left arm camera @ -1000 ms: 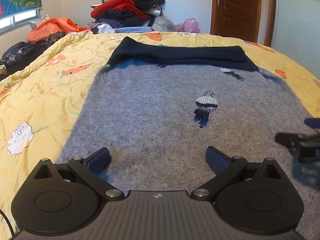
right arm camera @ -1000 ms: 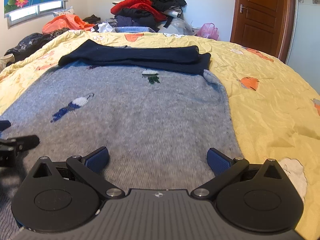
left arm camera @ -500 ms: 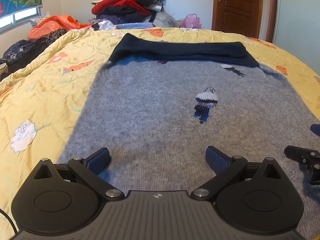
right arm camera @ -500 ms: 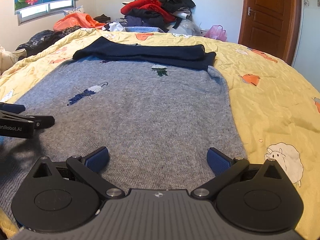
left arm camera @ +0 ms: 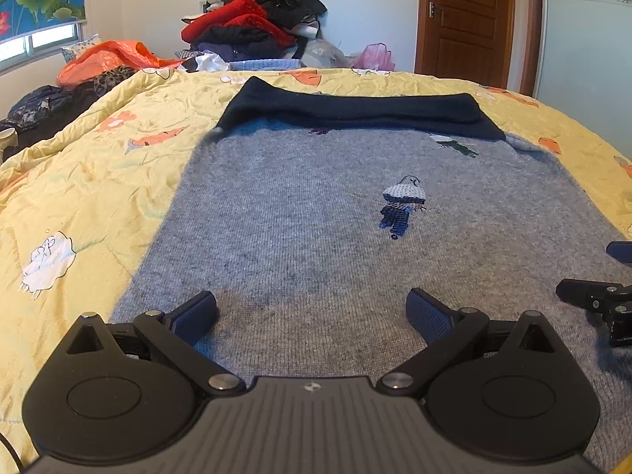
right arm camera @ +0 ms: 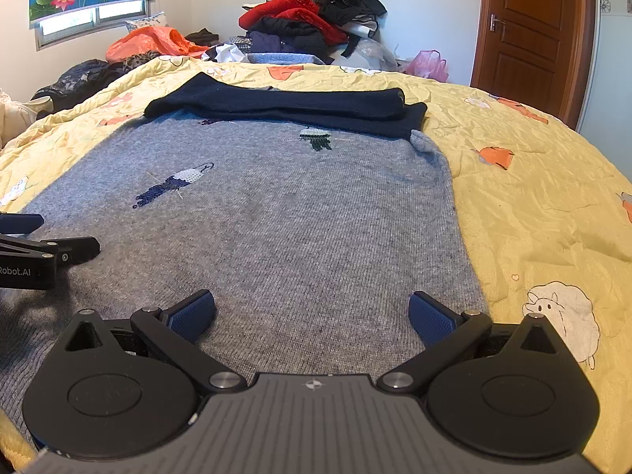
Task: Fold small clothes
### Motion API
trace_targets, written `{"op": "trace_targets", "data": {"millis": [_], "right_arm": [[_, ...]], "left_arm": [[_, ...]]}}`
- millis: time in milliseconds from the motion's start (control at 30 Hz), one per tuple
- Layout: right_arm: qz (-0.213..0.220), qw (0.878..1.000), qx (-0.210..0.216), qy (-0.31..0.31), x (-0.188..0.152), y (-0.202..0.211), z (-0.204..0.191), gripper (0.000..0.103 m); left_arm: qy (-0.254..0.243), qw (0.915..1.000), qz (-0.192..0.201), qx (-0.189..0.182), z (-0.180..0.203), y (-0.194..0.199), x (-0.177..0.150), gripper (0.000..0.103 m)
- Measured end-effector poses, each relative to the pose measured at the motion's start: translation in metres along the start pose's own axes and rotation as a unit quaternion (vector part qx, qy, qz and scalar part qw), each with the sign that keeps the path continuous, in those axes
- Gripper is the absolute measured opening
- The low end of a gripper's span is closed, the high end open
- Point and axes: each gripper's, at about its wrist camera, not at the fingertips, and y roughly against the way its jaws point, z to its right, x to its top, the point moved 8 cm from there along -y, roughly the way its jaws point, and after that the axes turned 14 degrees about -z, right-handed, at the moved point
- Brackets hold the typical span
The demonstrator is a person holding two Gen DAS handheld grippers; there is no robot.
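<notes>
- The left tongs (left arm camera: 312, 312) hang low over the near hem of the grey sweater (left arm camera: 316, 217), jaws spread wide and holding nothing; the blue pads (left arm camera: 195, 316) stand well apart with bare knit between them.
- The right tongs (right arm camera: 312, 312) are likewise wide open and empty, over the hem near the sweater's right edge, just beside the yellow quilt (right arm camera: 533, 197).
- The sweater lies flat on the bed, body spread out, small knitted figures (left arm camera: 401, 207) showing on its front.
- At its far end the 2 navy sleeves (right arm camera: 284, 108) are already laid across the shoulders in a stacked band, so I judge the sleeve step done (the body fold, hem up toward the collar, looks to be what remains).
- Nothing lies on the grey panel to block that fold; the tongs are near each other, so each must grip its own hem corner.
- Beyond the bed: an orange bag (right arm camera: 150, 41), a heap of red and black clothes (left arm camera: 256, 27), a pink bag (right arm camera: 428, 65) and a wooden door (left arm camera: 466, 19), all well clear.
</notes>
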Motion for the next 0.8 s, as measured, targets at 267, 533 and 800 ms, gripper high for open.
{"op": "trace_targets", "data": {"millis": [267,533,800], "right_arm": [[0.0,1.0,-0.002,0.0,-0.002,0.002,-0.001,0.103],[0.001,0.999,0.009,0.032,-0.025,0.022,-0.002,0.103],[-0.021,0.994,0.059,0.093,-0.062,0.051,0.009,0.103]], "left_arm": [[-0.004,0.9999,-0.014,-0.002,0.0,0.005,-0.002,0.103],[-0.043,0.9982,-0.033,-0.024,-0.005,0.031,-0.034,0.103],[-0.094,0.9931,-0.039,-0.059,-0.028,0.05,-0.062,0.103]]}}
